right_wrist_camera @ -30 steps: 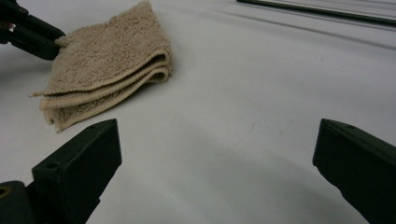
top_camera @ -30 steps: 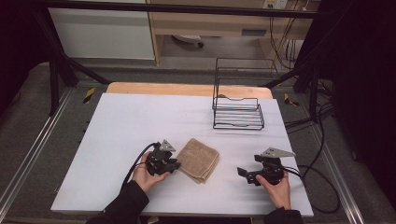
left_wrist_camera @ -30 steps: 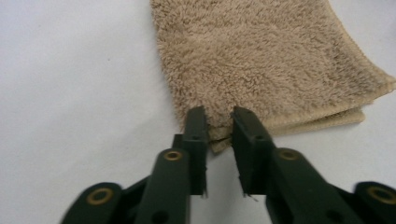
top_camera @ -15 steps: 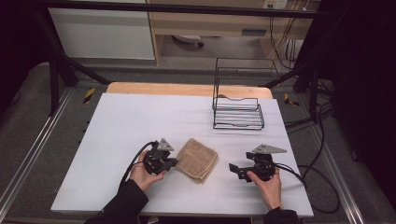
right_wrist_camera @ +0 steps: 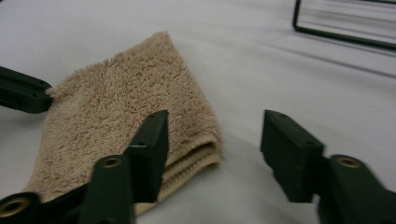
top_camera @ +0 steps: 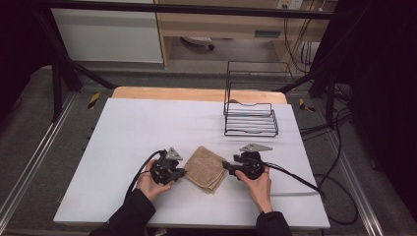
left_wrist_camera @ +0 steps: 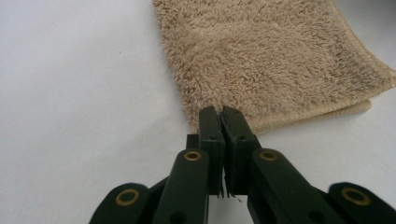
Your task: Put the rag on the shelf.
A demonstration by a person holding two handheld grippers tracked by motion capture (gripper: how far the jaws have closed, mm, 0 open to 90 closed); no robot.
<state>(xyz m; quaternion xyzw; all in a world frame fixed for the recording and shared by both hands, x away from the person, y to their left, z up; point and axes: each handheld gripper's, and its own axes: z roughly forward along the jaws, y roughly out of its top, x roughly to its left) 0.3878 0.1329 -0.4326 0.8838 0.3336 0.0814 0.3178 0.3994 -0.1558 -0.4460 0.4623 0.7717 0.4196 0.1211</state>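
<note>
- The folded tan towel (top_camera: 206, 168) lay on the white table (top_camera: 147, 128), near its front edge, between my two grippers.
- My left gripper (left_wrist_camera: 220, 122) was clamped on the towel's near corner, jaws pressed together with only pile between them.
- My right gripper (right_wrist_camera: 215, 144) had just been closing; its jaws stood apart, one over the towel's folded edge, the other over bare table, neither pad pressing.
- A black wire rack (top_camera: 251, 118) stood well apart, toward the far right of the table.
</note>
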